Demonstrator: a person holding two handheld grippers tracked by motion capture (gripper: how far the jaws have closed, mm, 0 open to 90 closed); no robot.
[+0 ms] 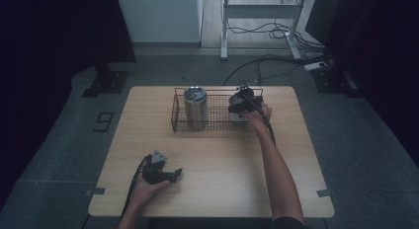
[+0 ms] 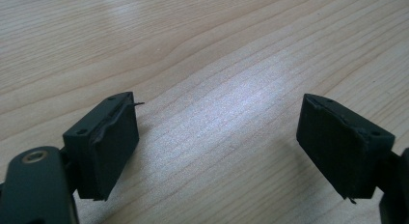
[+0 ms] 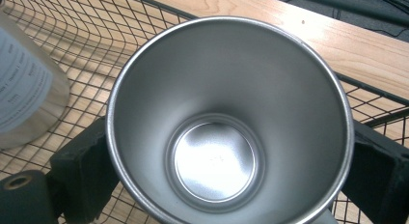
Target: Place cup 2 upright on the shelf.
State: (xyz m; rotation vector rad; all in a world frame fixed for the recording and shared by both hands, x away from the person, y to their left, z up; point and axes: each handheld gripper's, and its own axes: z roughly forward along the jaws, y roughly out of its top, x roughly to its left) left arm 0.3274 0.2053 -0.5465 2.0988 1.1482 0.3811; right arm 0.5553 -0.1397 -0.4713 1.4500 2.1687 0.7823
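The right gripper [image 1: 240,106] has its jaws around the steel cup [image 3: 226,122] in the wire basket [image 1: 180,121], upper centre of the frame — apparently gripping it. Next: lift straight up, clear of the tumbler [image 1: 195,106]. The left gripper [image 1: 165,174] rests on the desk [image 1: 222,160], jaws spread — idle.

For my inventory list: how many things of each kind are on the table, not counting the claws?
Steel cups: 2, a lidded one and an open one
Wire baskets: 1
Total: 3
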